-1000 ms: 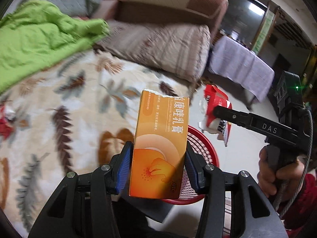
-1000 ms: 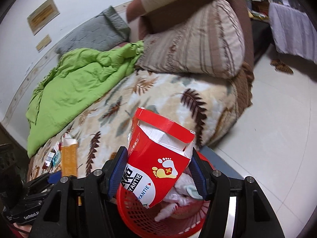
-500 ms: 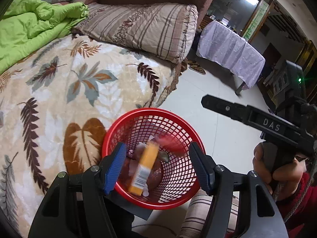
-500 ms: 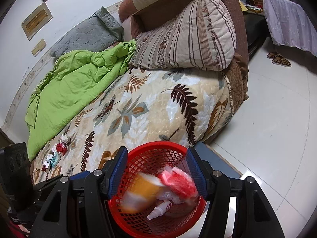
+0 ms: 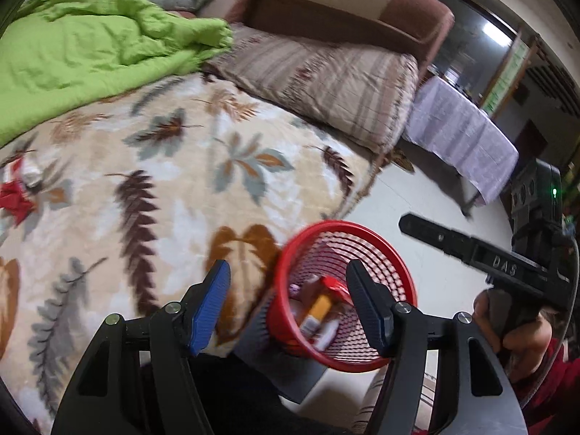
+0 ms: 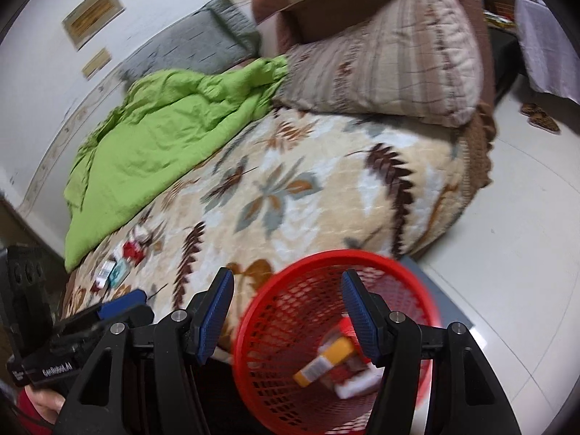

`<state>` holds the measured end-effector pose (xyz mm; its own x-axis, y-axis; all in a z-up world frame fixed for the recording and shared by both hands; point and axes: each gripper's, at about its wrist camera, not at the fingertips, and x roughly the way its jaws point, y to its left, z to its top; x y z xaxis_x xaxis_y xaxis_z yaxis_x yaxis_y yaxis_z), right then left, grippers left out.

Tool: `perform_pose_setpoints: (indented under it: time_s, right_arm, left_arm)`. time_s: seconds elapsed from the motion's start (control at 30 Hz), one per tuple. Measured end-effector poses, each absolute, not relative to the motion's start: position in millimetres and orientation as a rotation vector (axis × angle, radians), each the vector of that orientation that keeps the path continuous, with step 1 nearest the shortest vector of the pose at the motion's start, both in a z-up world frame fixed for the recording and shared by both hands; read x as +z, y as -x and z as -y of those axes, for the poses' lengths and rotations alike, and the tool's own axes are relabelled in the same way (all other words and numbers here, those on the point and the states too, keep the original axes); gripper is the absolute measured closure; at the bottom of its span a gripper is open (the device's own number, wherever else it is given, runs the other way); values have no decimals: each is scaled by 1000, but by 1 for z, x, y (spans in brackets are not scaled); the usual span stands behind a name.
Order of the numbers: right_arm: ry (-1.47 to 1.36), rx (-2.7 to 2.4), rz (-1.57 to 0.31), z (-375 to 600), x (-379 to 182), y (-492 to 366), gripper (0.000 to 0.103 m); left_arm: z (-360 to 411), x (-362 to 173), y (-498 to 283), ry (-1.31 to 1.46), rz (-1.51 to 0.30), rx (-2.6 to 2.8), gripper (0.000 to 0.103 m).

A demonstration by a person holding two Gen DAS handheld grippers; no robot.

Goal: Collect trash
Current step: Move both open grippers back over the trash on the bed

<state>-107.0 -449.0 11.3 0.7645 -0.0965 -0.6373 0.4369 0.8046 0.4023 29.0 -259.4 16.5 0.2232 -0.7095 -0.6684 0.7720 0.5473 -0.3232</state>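
Note:
A red mesh basket (image 5: 395, 257) stands on the floor beside the bed; it also shows in the right wrist view (image 6: 290, 308). Inside lie an orange box (image 6: 324, 360), a red-and-white carton (image 6: 357, 380) and other scraps. My left gripper (image 5: 290, 302) is open and empty, just above the basket's left rim. My right gripper (image 6: 286, 308) is open and empty over the basket. Small trash pieces (image 6: 121, 261) lie on the leaf-patterned blanket (image 6: 290, 188) further left; a red scrap (image 5: 16, 199) shows at the left wrist view's edge.
A green quilt (image 5: 90, 47) and a striped pillow (image 5: 326, 83) lie at the head of the bed. A cloth-covered table (image 5: 460, 137) stands across the tiled floor (image 6: 525, 253). Slippers (image 6: 540, 116) lie near it.
One second ago each gripper held a box over the basket. Both opened and the boxes fell in. Both views have since swung left toward the bed.

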Motion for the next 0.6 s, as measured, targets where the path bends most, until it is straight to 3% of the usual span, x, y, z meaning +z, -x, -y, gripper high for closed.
perform_pose_setpoints:
  time_s: [0.6]
  right_arm:
    - [-370, 23, -717, 328, 21, -5, 37]
  left_arm:
    - [121, 28, -91, 108, -825, -738, 38]
